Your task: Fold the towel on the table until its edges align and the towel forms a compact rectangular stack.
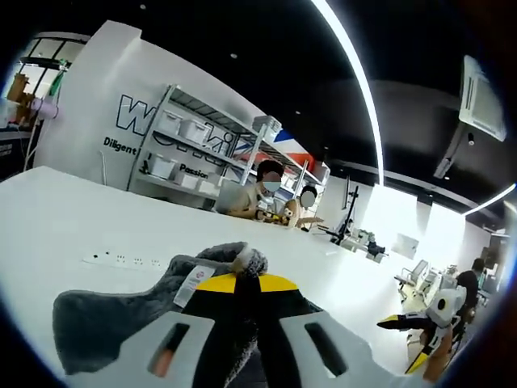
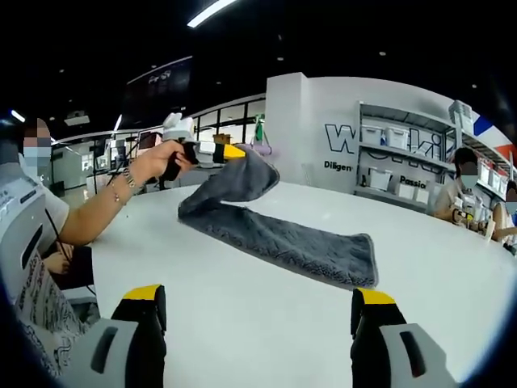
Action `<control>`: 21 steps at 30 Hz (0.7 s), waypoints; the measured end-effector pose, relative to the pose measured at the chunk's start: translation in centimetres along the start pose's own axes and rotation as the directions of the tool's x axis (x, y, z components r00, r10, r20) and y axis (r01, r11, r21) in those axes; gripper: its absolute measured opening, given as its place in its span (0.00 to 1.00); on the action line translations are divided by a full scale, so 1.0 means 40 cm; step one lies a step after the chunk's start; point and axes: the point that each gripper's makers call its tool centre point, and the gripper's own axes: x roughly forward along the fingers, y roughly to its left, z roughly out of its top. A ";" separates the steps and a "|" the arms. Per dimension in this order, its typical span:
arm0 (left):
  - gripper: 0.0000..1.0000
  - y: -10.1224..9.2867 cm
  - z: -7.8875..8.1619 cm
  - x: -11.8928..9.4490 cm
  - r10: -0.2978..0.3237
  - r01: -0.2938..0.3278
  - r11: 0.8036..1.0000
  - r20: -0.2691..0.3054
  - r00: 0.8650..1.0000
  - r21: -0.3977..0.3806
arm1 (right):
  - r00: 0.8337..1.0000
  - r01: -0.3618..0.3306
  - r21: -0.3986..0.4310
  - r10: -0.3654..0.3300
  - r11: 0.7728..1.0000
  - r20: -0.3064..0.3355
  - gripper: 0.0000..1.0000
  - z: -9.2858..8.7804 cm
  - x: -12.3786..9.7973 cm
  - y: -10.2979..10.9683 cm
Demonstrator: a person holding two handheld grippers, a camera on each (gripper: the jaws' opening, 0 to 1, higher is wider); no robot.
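A long grey towel (image 2: 283, 238) lies stretched across the white table (image 2: 242, 339). Its far end is lifted off the surface, and my left gripper (image 2: 220, 152) is shut on that raised corner. In the left gripper view the yellow-tipped jaws of my left gripper (image 1: 246, 283) pinch the grey towel (image 1: 113, 323) beside its white label (image 1: 188, 284). My right gripper (image 2: 258, 297) stands wide open low over the table, short of the towel's near end, with nothing between its jaws. That right gripper (image 1: 416, 323) also appears at the right of the left gripper view.
A white power strip (image 1: 125, 260) lies on the table (image 1: 65, 218). Seated people (image 1: 266, 190) work at the far side, in front of white shelving (image 1: 194, 141). The person's arm (image 2: 105, 202) reaches in from the left, holding the left gripper.
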 end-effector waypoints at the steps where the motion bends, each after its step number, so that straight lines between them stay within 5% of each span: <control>1: 0.08 -0.008 0.000 0.006 -0.006 0.006 1.000 -0.001 1.000 0.001 | 1.000 0.000 -0.001 0.000 1.000 0.002 0.99 0.001 -0.002 0.000; 21: 0.08 -0.155 -0.029 0.174 -0.113 0.112 0.994 -0.040 0.993 -0.008 | 1.000 0.013 -0.007 -0.013 1.000 0.007 0.99 0.000 -0.039 -0.013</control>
